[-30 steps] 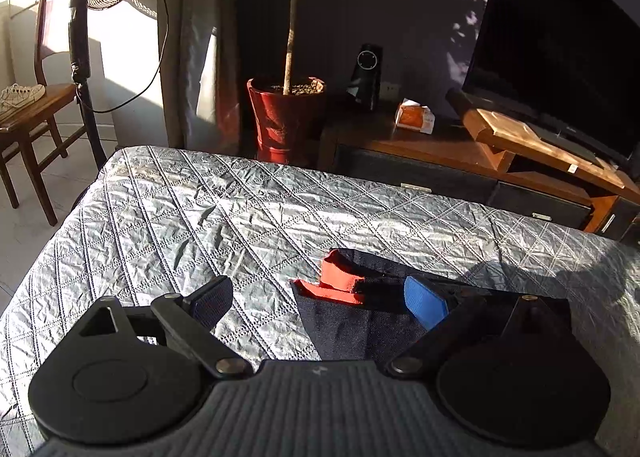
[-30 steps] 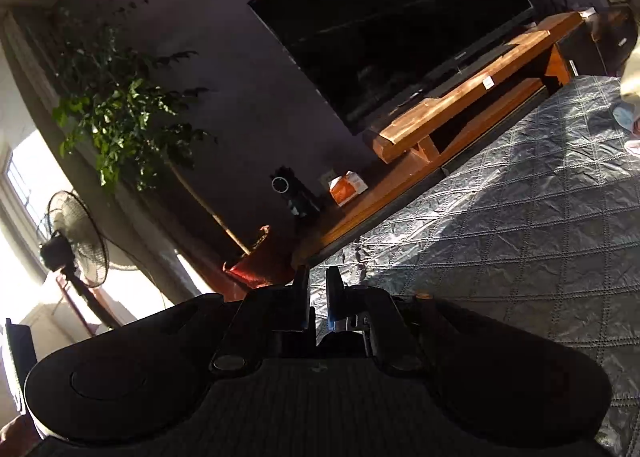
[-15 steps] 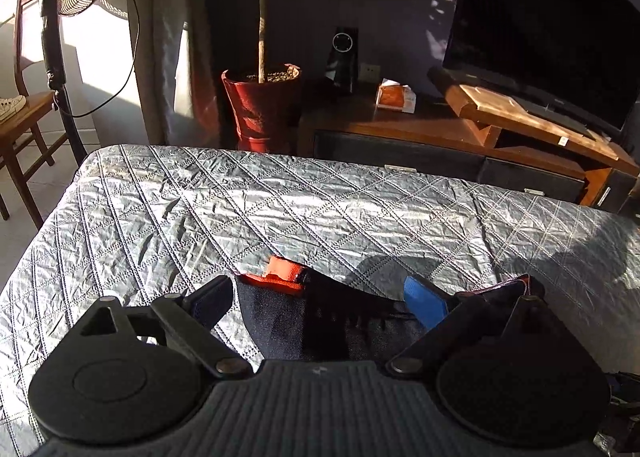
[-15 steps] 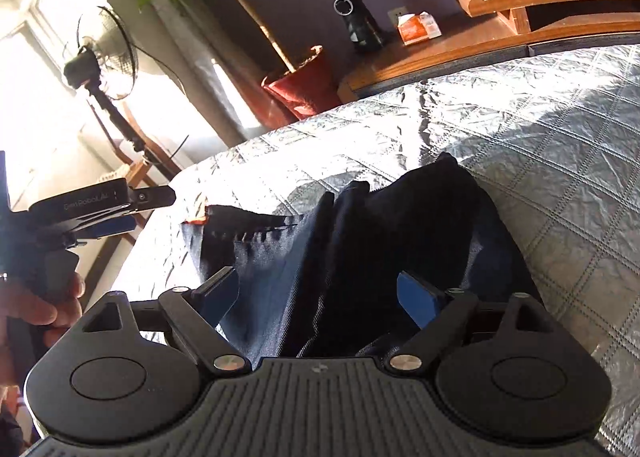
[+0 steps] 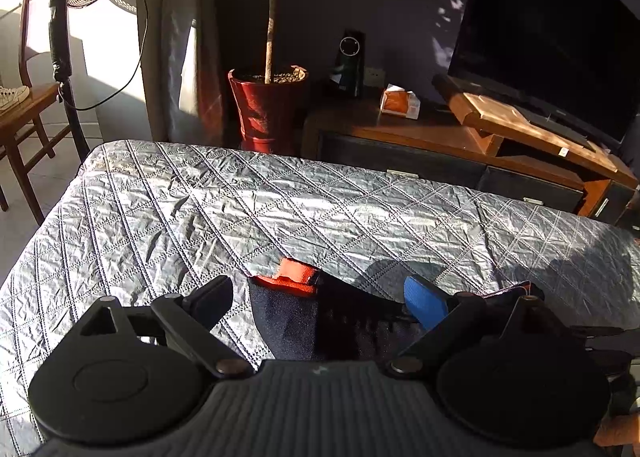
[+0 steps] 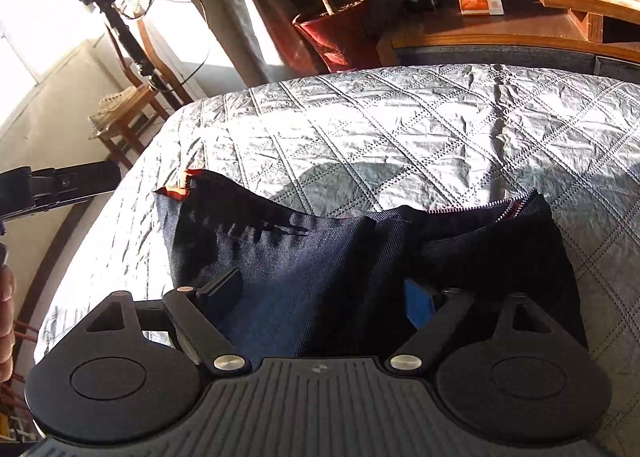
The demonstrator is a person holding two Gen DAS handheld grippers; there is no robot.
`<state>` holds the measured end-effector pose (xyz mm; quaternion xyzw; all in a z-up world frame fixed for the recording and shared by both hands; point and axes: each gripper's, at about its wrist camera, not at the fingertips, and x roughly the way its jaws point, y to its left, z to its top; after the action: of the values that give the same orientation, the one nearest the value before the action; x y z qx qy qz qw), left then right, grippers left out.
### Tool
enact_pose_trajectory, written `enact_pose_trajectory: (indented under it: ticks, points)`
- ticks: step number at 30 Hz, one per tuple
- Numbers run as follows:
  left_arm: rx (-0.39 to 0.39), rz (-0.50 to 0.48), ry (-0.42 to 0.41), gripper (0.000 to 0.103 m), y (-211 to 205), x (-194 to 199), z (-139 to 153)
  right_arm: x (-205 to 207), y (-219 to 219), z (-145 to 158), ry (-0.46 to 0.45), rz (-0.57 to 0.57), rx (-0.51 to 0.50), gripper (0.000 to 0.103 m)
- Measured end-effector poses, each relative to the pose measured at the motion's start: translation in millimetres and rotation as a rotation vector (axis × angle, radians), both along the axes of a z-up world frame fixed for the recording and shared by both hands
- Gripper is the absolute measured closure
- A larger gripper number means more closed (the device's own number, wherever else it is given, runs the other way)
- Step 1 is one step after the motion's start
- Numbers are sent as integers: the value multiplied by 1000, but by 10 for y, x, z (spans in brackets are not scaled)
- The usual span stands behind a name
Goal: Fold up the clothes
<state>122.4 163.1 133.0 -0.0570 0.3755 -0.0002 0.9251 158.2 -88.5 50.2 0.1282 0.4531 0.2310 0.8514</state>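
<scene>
The right gripper (image 6: 324,295) has dropped lower over the dark blue cloth (image 6: 320,257) lying bunched on the grey quilt (image 6: 400,129), and both it and the left gripper (image 5: 320,297) are wide apart, maybe touching nothing.

Low sun raked the quilted grey bedspread (image 5: 224,209); a television (image 5: 552,37) sat on the wooden stand (image 5: 460,137) beside a potted tree (image 5: 268,105).
</scene>
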Motion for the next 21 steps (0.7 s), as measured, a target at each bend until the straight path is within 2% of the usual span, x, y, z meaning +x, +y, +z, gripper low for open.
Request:
enact_pose_trajectory:
  ticks: [5, 7, 8, 10, 15, 19, 21]
  points:
    - [6, -13, 1, 12, -43, -6, 3, 93, 58, 27, -10, 40, -21, 17]
    - [8, -18, 2, 12, -59, -4, -1, 131, 81, 37, -14, 56, -30, 71]
    - [9, -18, 2, 12, -64, -2, -3, 150, 93, 43, -15, 64, -34, 94]
    - [6, -14, 2, 12, -68, 4, -5, 163, 89, 67, -22, 70, -26, 95]
    - [8, -17, 4, 12, -87, 8, -20, -121, -269, 294, -83, -54, 194, 96]
    - [11, -26, 9, 12, -132, 16, -38, -768, -787, 459, -225, -333, 382, 96]
    - [16, -43, 11, 12, -184, 11, -48, -1221, -1027, 399, -275, -532, 458, 96]
